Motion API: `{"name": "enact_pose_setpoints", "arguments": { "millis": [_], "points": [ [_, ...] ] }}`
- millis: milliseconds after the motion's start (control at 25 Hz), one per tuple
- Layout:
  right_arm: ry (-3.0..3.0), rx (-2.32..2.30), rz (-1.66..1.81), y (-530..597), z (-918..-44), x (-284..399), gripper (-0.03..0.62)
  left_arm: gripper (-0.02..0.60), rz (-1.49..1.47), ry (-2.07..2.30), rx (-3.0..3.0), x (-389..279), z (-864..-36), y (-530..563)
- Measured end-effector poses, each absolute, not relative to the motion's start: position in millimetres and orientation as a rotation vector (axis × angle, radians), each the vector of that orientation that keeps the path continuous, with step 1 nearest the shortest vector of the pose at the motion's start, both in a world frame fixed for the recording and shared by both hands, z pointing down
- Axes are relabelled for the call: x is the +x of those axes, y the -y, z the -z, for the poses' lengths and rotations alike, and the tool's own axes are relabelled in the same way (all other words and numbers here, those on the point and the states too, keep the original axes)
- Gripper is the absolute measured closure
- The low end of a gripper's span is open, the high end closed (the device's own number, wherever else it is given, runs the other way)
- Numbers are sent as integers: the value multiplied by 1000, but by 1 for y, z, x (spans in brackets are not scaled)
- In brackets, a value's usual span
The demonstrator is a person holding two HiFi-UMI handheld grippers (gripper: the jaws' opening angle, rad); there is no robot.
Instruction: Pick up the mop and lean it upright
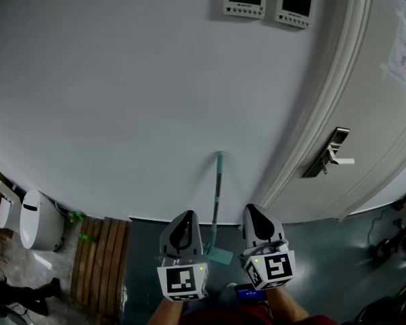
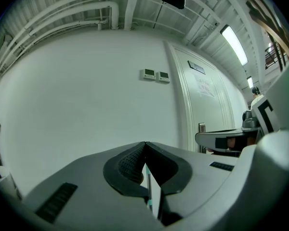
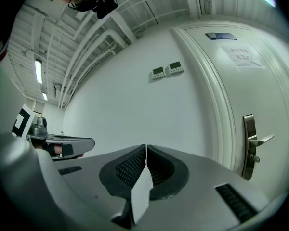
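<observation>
**Mop upright at the wall, both grippers shut and empty**

The mop (image 1: 217, 202) stood on end against the white wall (image 1: 122, 114), just left of the door frame (image 1: 304, 134). Its teal head (image 1: 220, 254) rested on the dark floor (image 1: 311, 249), and the top of the handle touched the wall. In the head view it rose between the two grippers, apart from both.

The left gripper (image 1: 185, 215) had its jaws pressed together at the tips, with nothing clamped. In its own view a thin stretch of the mop handle showed through the slot behind the tips, but that was the handle standing farther off at the wall, not something gripped. The right gripper (image 1: 252, 210) was likewise closed tip to tip on nothing. Both pointed level toward the wall.

Judged from this, the lean-upright step looked done: the mop was off the floor lengthwise and propped with no gripper on it. What remained was probably only to check that it would stay put. The handle leaned at a slight tilt and the head was small, so it could slide sideways along the smooth wall. If it did, the next move would call for opening a gripper wide enough for the thin handle, taking it around mid-height and resetting the lean.
</observation>
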State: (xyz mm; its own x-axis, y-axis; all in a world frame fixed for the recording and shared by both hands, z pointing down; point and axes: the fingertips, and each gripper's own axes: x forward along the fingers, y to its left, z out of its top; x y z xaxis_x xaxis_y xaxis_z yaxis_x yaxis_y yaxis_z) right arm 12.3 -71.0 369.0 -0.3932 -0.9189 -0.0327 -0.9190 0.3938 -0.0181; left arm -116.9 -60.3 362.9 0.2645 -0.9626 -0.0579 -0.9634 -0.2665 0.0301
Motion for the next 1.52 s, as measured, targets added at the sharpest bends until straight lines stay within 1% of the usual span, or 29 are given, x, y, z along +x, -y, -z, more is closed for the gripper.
{"name": "enact_pose_setpoints", "arguments": {
  "millis": [440,760,960,1080,1520],
  "points": [
    [-2572,-1665,16,136,-374,37,576,568,-85,-1949,-2431,-97,-361,119],
    [-2604,-1597,30,166,-378,55,576,568,35,-1995,-2375,-74,-375,147],
    [-2624,-1577,47,178,-384,67,576,568,-18,-1993,-2373,-55,-370,157],
    [-2640,-1569,54,182,-384,65,576,568,17,-2017,-2360,-59,-373,161],
    [-2615,-1628,43,192,-380,52,576,568,-14,-1952,-2390,-68,-368,179]
  ]
}}
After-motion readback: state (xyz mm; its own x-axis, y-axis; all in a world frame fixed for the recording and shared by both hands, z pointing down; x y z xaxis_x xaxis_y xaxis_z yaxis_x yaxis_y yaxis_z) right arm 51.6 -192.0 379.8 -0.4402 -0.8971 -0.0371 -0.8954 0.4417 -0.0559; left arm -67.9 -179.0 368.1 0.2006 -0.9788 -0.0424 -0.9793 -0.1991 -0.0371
